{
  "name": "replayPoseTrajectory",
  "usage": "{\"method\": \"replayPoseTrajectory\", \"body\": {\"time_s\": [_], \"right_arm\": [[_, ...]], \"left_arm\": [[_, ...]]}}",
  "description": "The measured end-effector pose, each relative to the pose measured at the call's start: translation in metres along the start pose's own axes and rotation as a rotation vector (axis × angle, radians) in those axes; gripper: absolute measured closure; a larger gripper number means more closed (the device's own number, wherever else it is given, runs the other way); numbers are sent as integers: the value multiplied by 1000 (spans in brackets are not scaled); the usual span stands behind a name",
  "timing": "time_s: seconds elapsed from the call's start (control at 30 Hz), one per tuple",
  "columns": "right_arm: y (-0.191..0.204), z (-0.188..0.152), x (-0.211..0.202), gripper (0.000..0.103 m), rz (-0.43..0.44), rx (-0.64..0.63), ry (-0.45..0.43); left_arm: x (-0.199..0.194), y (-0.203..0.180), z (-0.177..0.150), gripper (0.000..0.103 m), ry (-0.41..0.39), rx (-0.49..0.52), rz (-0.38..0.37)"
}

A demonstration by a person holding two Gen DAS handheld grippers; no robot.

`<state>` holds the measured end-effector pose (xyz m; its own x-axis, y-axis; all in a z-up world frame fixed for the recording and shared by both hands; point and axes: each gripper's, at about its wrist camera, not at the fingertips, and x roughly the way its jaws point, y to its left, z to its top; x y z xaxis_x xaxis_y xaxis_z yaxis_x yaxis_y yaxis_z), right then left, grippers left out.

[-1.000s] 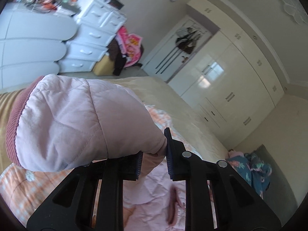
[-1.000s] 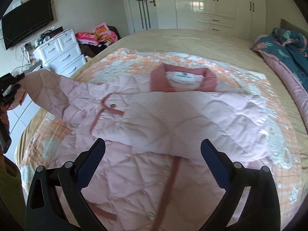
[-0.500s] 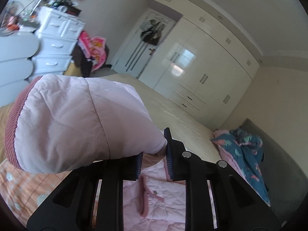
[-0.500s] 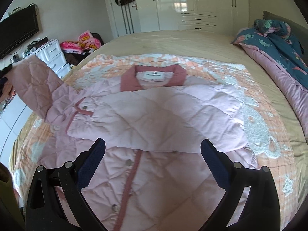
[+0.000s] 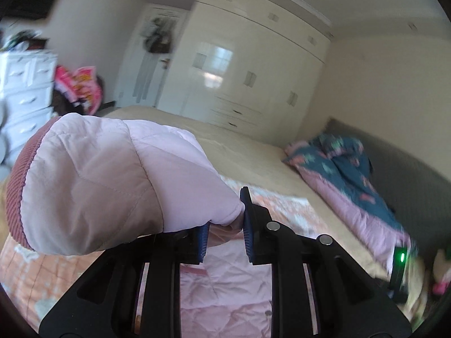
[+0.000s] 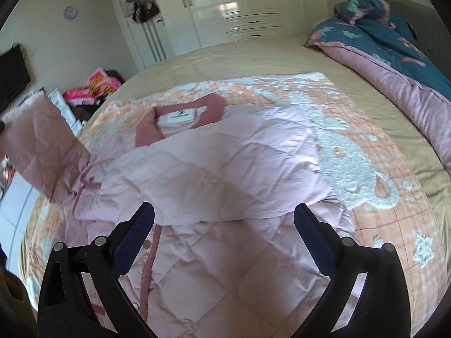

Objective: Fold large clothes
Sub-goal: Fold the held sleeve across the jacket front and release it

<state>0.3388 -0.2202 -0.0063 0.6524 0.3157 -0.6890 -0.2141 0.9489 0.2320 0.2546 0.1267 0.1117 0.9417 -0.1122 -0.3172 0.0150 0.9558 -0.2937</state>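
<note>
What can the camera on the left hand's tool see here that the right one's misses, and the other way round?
Only the left view shows the left tongs pinching the pink sleeve close up. Only the right view shows the right tongs open above the jacket's collar, with one sleeve already folded across. Both show the pink jacket, the bed, the wardrobe and the blue quilt.

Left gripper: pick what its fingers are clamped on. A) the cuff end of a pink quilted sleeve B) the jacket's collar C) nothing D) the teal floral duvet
A: the left gripper pinches the pink sleeve near its ribbed cuff; the right wrist view shows that sleeve lifted off the bed.
</note>
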Motion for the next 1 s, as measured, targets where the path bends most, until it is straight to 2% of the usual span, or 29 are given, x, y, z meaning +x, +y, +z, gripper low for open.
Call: {"method": "replayPoseTrajectory", "body": {"time_s": [0.17, 0.3, 0.4, 0.53, 0.63, 0.77, 0.9, 1.0], "right_arm": [[-14, 4, -6, 4, 1, 35, -16], [-24, 6, -10, 4, -1, 70, -26], [-33, 7, -13, 4, -6, 94, -32], [-50, 9, -15, 4, -10, 144, -36], [-58, 9, -18, 4, -14, 172, -40], [-68, 10, -20, 4, -15, 202, -45], [-77, 10, -23, 4, -19, 226, -50], [-82, 10, -25, 4, -16, 247, -56]], "left_arm": [[30, -39, -27, 90, 97, 162, -46], [54, -80, -63, 90, 182, 340, -94], [67, -103, -91, 90, 249, 421, -144], [88, -128, -137, 90, 343, 576, -137], [101, -128, -153, 90, 421, 583, -161], [109, -134, -168, 89, 465, 627, -168], [113, -121, -170, 87, 528, 526, -218], [115, -119, -174, 86, 550, 524, -224]]}}
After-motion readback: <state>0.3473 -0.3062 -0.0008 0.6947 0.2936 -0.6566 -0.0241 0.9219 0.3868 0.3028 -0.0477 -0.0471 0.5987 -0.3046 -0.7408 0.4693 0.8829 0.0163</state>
